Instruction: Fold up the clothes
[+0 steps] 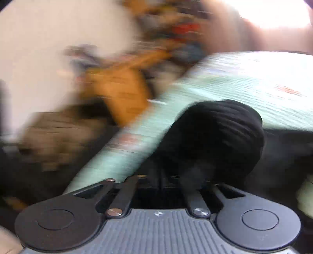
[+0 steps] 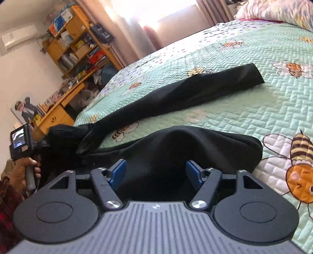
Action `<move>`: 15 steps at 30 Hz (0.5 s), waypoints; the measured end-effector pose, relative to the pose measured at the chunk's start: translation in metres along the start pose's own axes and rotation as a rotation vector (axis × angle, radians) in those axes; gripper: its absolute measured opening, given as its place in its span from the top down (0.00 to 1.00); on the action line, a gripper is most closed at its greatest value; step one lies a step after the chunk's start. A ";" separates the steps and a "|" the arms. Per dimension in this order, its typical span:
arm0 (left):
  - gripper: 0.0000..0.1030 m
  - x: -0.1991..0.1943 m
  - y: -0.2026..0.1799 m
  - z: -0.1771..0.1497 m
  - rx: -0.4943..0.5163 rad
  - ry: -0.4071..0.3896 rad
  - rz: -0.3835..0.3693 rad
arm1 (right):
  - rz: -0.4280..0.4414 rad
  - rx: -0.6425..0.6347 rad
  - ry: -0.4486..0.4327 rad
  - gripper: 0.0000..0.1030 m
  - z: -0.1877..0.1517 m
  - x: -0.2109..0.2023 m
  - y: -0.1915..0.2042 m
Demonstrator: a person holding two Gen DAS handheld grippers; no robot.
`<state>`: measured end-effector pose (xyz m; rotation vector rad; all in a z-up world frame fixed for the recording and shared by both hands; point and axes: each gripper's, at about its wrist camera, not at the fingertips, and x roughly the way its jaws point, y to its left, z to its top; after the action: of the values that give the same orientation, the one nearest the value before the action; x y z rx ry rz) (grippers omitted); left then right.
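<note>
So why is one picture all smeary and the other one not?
Left wrist view: streaked with motion blur, the shelves just orange smears, only the black cloth fairly clear. Right wrist view: sharp quilt stitching, a glaring white window, and fisheye-bent edges.

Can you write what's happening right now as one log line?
left gripper: shut on black trousers | right gripper: open over cloth | bee quilt: underneath
</note>
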<state>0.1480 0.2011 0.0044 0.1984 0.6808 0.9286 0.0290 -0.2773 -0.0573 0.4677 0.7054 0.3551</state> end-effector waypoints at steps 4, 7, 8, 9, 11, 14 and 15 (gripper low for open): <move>0.57 0.001 0.018 -0.002 0.035 0.046 -0.085 | 0.021 -0.014 -0.015 0.33 -0.002 0.002 0.000; 0.53 -0.025 0.015 -0.020 0.086 0.028 -0.169 | 0.032 0.013 -0.051 0.33 0.000 -0.006 -0.007; 0.51 -0.038 0.013 -0.028 0.112 -0.003 -0.187 | 0.033 0.042 -0.080 0.33 0.001 -0.012 -0.014; 0.47 -0.052 0.009 -0.038 0.137 -0.032 -0.233 | 0.031 0.070 -0.107 0.33 0.003 -0.019 -0.021; 0.42 -0.083 0.003 -0.057 0.194 -0.091 -0.338 | 0.003 0.126 -0.151 0.32 0.006 -0.036 -0.041; 0.31 -0.140 -0.010 -0.094 0.296 -0.192 -0.475 | -0.036 0.197 -0.157 0.32 0.002 -0.054 -0.071; 0.26 -0.159 -0.019 -0.111 0.333 -0.226 -0.517 | -0.049 0.219 -0.152 0.31 0.000 -0.059 -0.082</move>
<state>0.0272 0.0504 -0.0179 0.3944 0.6309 0.2878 -0.0002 -0.3730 -0.0685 0.6770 0.6093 0.1942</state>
